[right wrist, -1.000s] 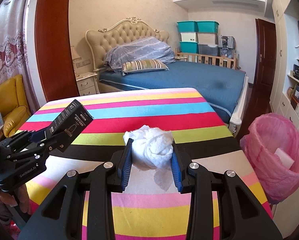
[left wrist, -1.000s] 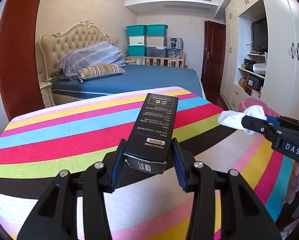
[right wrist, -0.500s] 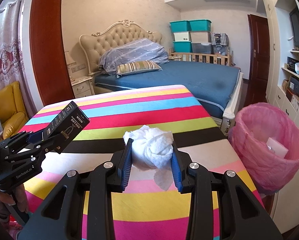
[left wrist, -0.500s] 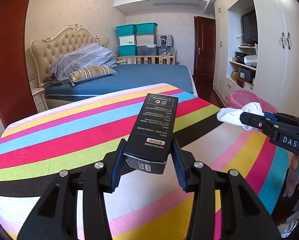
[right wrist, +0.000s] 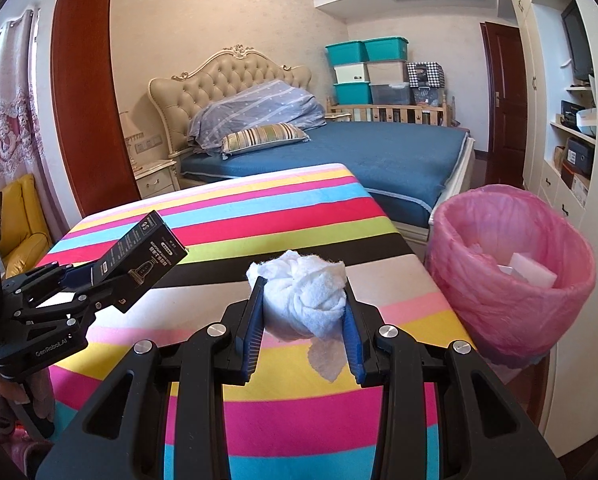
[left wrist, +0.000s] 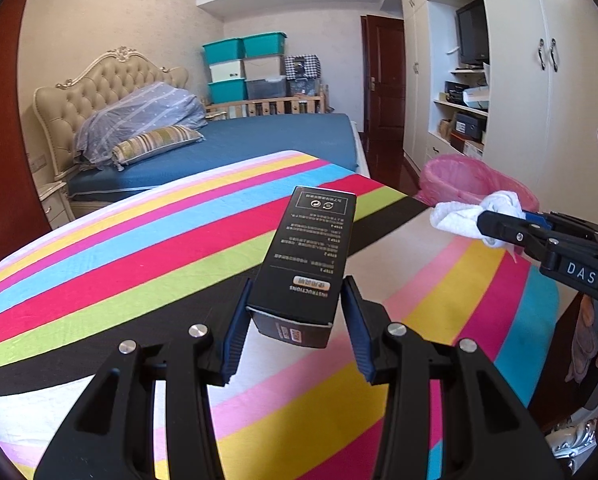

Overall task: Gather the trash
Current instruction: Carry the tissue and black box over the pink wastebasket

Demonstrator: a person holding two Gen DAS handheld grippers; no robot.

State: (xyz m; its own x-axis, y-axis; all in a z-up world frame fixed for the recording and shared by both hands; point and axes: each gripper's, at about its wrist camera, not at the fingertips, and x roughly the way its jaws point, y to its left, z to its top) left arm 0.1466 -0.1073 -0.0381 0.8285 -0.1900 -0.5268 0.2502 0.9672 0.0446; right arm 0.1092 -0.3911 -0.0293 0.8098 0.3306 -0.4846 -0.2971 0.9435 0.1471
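Black plastic fingers of our right gripper pinch a crumpled white tissue off the striped cloth, ready to drop. Just right of it stands the pink-lined bin, seemingly already holding some white scraps. To its left, our left gripper clamps a black carton by its near end, waiting its turn.

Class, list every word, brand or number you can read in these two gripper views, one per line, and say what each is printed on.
"INSTRUCTIONS": black box held in the left gripper, printed upside down.
"STEP 1", "STEP 2": same box; the fine print beside them is too small to read.
"DAS": side of the right gripper, which holds a white tissue wad.
"GenRobot.AI": body of the left gripper, seen from the right wrist view.
Box end labels: blurred, unreadable.
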